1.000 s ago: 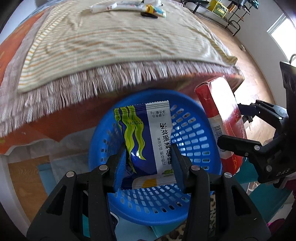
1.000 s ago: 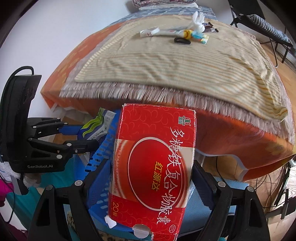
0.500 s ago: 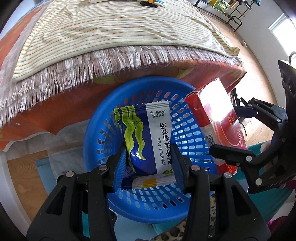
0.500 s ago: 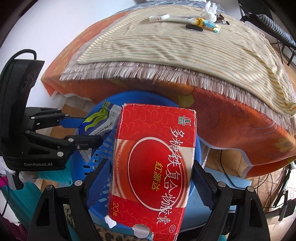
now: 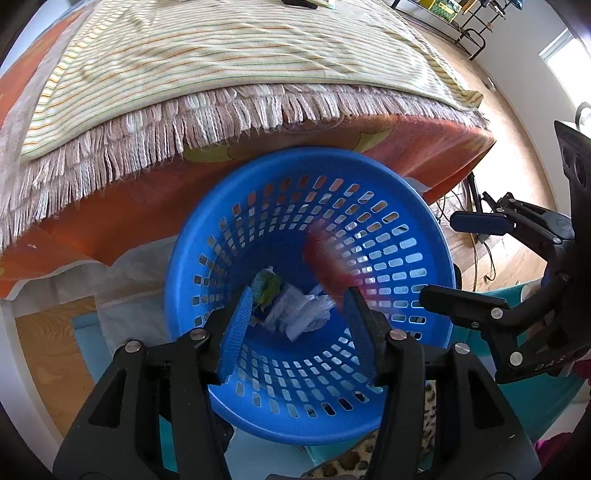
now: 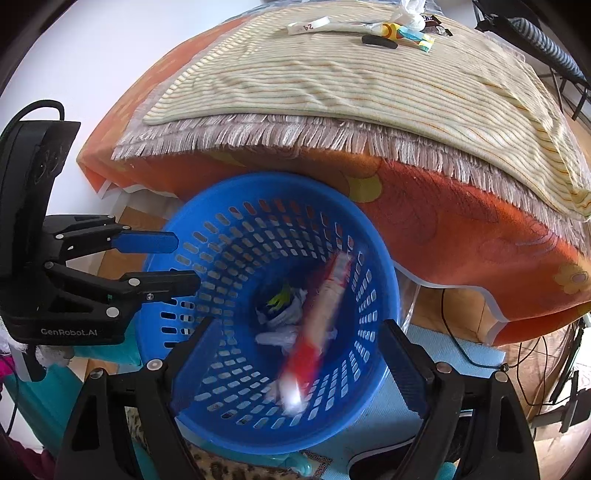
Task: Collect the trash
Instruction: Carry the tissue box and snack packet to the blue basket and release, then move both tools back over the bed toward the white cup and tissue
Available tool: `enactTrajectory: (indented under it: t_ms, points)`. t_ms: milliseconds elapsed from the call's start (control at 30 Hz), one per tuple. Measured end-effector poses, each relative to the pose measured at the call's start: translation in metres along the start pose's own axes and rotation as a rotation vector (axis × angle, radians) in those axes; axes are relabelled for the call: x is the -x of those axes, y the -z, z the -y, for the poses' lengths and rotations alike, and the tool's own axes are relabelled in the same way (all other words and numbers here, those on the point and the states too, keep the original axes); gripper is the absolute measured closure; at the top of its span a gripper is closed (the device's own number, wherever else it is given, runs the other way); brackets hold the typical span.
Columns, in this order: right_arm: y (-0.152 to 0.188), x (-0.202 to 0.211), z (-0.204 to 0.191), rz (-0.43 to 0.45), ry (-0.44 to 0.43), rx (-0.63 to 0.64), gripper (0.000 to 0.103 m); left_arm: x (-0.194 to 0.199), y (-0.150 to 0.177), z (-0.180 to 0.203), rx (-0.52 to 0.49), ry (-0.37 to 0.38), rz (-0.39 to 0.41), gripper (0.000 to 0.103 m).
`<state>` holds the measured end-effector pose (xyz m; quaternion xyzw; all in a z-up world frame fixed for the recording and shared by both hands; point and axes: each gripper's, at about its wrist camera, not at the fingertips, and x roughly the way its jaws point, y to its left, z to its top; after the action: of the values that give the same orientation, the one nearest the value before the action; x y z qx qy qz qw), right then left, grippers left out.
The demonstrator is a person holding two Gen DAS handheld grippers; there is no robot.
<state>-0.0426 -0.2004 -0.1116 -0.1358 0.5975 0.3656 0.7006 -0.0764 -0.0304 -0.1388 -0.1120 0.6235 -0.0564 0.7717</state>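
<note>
A blue perforated basket [image 5: 306,155] [image 6: 280,179] stands on the floor against the bed. Both grippers point down into it. My left gripper [image 5: 297,295] [image 6: 184,262] hangs over its near side, jaws opening, nothing between them. The blue-and-green snack packet [image 5: 267,290] [image 6: 279,299] lies at the bottom beside crumpled white paper [image 5: 306,310]. My right gripper [image 6: 297,328] [image 5: 439,258] is open wide, and the red box [image 6: 321,317] [image 5: 327,262] is a blurred streak falling free inside the basket. More trash lies far back on the bed: a white tube [image 6: 308,26], a black item [image 6: 378,41], a colourful wrapper [image 6: 406,35].
A striped blanket [image 6: 351,85] with a fringe covers the bed, over an orange sheet [image 6: 461,229] that hangs just behind the basket. Black cables [image 6: 454,332] trail on the wooden floor to the right. A teal mat and leopard-print fabric [image 5: 351,461] lie under the basket.
Both grippers let go: the snack packet dropped from the left gripper to the basket bottom, and the red box left the right gripper and is falling in. Both views tipped further down.
</note>
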Motion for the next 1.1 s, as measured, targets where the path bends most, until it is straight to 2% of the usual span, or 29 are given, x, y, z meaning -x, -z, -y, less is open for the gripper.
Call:
enactTrajectory:
  t_ms: [233,700,1100]
  points:
    - [-0.001,0.005,0.004,0.012,0.003,-0.009,0.015,0.004,-0.002,-0.003,0.006,-0.002,0.013,0.05]
    - [-0.015,0.029,0.015,0.098,0.018,-0.052,0.015,0.018,-0.019,0.0,0.015,-0.005,0.061,0.05]
    - [-0.046,0.066,0.036,0.263,0.094,-0.073,0.014,0.056,-0.071,-0.006,0.042,-0.015,0.164,0.05]
